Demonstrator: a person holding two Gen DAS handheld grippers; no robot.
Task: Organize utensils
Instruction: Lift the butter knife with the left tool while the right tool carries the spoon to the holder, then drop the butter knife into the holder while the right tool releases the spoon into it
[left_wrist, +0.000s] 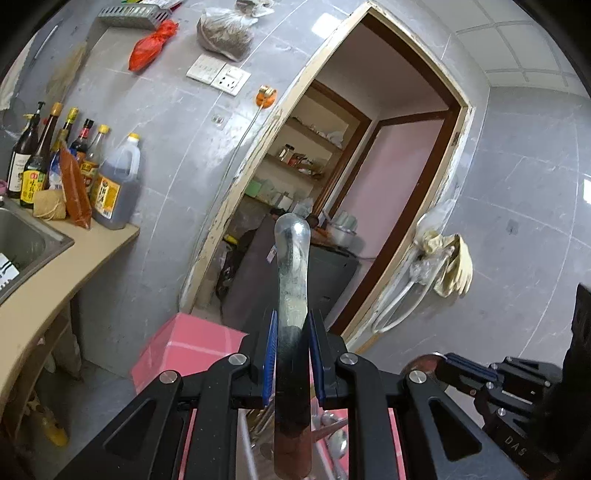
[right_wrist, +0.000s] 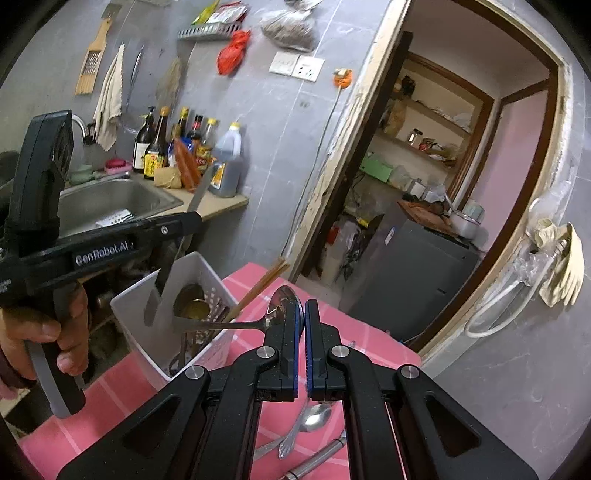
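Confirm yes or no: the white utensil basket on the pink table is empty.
No. In the right wrist view the white basket already holds chopsticks and dark-handled utensils, with a knife hanging over it.

The knife (left_wrist: 291, 314) handle runs out of the left wrist picture at the bottom edge. In the right wrist view, the spoon (right_wrist: 258, 321) bowl is partly hidden behind the closed pads (right_wrist: 293, 332). The basket (right_wrist: 147, 325) hides the lower ends of its utensils.

Grey tiled wall (right_wrist: 280, 122), worn doorway (right_wrist: 476, 166), steel sink (right_wrist: 122, 201).
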